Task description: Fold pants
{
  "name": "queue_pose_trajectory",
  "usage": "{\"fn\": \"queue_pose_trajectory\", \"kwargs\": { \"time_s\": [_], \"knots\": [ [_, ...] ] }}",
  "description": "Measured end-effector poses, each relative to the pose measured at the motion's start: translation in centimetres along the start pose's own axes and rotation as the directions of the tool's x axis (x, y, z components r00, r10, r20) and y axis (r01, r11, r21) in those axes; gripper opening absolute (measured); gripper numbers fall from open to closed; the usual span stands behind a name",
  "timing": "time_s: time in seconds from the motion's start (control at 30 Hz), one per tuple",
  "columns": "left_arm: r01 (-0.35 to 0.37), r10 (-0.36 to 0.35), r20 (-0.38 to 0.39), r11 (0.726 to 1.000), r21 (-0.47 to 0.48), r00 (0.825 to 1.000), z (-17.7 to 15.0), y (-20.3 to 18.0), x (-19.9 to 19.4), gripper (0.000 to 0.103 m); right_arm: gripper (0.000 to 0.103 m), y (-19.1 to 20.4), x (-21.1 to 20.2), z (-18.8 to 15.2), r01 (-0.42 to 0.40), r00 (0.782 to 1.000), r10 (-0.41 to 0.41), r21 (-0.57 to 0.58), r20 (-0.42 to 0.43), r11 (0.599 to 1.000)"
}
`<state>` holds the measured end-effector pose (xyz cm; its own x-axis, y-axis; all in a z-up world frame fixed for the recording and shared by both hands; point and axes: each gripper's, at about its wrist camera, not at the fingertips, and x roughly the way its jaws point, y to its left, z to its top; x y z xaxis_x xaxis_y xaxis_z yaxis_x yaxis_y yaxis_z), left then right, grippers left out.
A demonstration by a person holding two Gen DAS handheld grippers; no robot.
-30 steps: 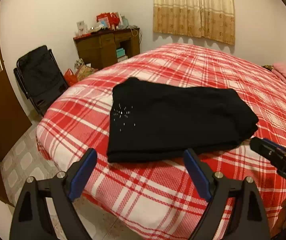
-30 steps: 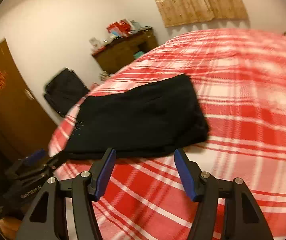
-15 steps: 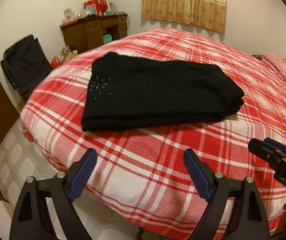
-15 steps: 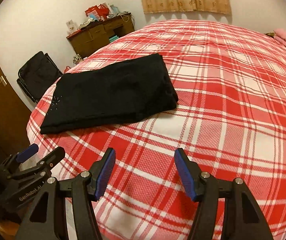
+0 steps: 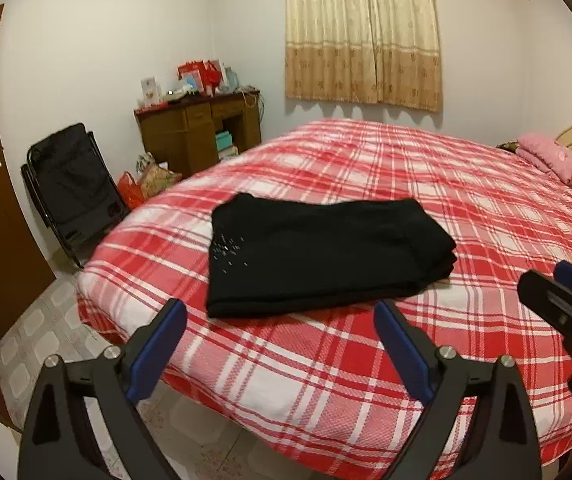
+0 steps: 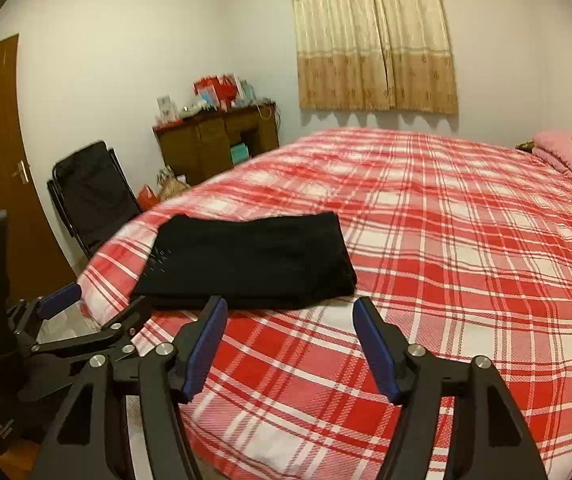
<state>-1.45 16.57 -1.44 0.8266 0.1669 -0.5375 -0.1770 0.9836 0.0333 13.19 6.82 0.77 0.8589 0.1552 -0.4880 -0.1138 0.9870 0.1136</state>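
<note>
The black pants [image 5: 321, 256] lie folded into a flat rectangular stack near the corner of the bed [image 5: 485, 208], in the centre of the left wrist frame and left of centre in the right wrist frame, so the folding looks done and the step in hand is judged to be a clean retreat. Doing that well means keeping both tools clear of the stack's near edge, so that no layer is dragged or lifted open. Going left to right in the left wrist view, the left gripper [image 5: 280, 344] fills the lower middle of the frame, its jaws opening with only plaid cover between them; the pants sit above and beyond its tips, apart from them. The right gripper [image 6: 289, 340], at the lower centre of its own view, is likewise opening on nothing, the stack lying just above its left finger and untouched.
</note>
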Motion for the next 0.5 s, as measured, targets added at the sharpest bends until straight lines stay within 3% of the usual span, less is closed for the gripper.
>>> {"fn": "queue_pose_trajectory", "kwargs": {
  "time_s": [0.2,0.5],
  "knots": [
    [0.015,-0.012,0.054,0.998,-0.059,0.998,0.8,1.2,-1.8,0.099,0.069,0.5,-1.4,-0.1,-0.004,1.000,0.004,0.010,0.029,1.000],
    [0.021,-0.017,0.121,0.999,-0.033,0.993,1.3,0.2,-3.9,0.100,0.069,0.1,-3.4,-0.3,0.003,0.998,-0.004,0.016,0.062,1.000]
  ]
}}
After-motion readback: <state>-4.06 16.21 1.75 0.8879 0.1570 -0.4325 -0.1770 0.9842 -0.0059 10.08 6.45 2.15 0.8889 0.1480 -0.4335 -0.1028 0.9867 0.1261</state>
